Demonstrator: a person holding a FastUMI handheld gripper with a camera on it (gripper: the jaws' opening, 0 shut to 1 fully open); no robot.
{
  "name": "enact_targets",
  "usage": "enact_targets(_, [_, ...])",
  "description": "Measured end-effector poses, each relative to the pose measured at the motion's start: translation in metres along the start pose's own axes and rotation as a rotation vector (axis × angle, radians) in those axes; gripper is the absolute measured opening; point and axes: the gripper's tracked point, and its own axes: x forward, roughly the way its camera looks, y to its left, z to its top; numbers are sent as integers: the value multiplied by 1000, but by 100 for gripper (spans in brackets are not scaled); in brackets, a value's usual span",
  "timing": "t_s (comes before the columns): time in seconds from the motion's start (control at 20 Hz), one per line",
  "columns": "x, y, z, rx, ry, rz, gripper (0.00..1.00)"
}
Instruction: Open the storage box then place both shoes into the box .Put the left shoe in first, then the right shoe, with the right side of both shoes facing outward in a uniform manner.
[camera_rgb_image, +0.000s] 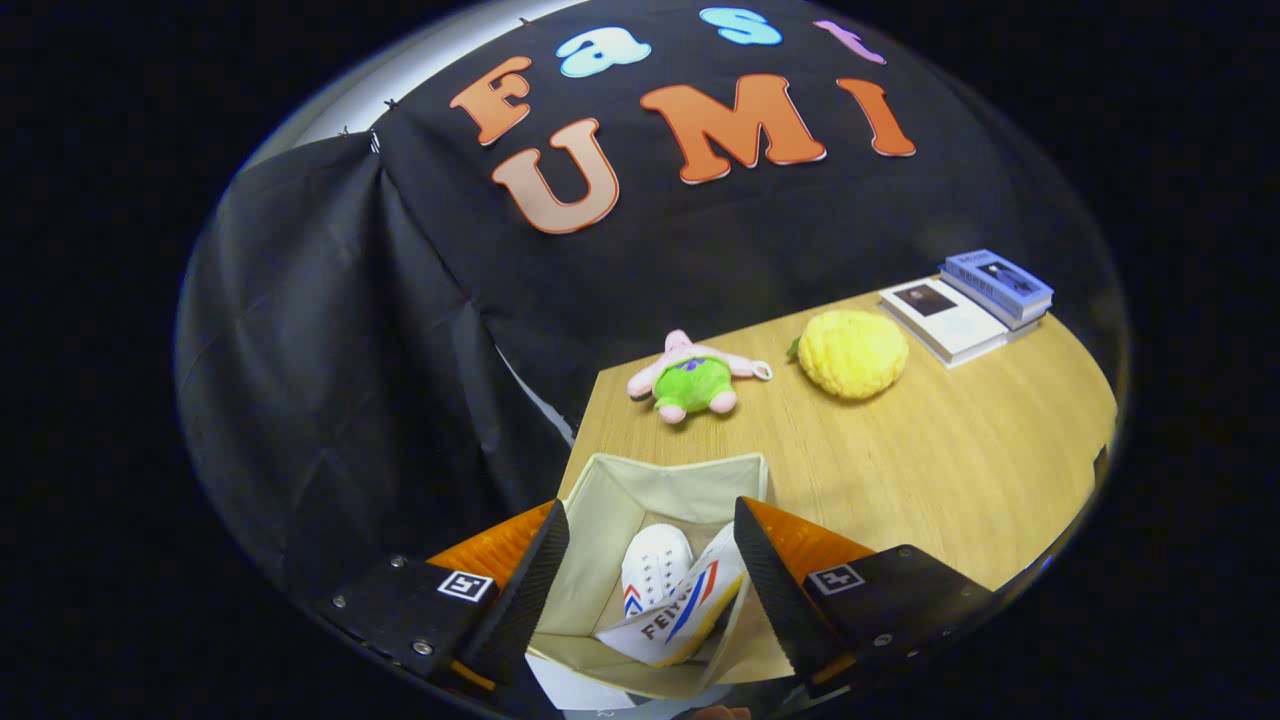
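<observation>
Spreading gripper (648, 555) fingers partly hide box (610, 480) holding shoes (670, 600).

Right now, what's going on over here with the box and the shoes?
A person is holding a handheld tool over an open storage box at the edge of a wooden table. Its fingers are spread apart and grip nothing. Two white shoes sit inside the box, one flat and the other leaning beside it. Beyond the box lie a pink and green plush toy, a yellow plush and some books.
</observation>
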Motion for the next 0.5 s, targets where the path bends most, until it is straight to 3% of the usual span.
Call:
enact_targets(0.15, [-19, -31, 66, -71, -122, -31, 98])
enact_targets(0.35, [-52, -80, 140, -250, -265, -142, 98])
enact_targets(0.5, [-84, -108, 189, -314, -378, -198, 98])
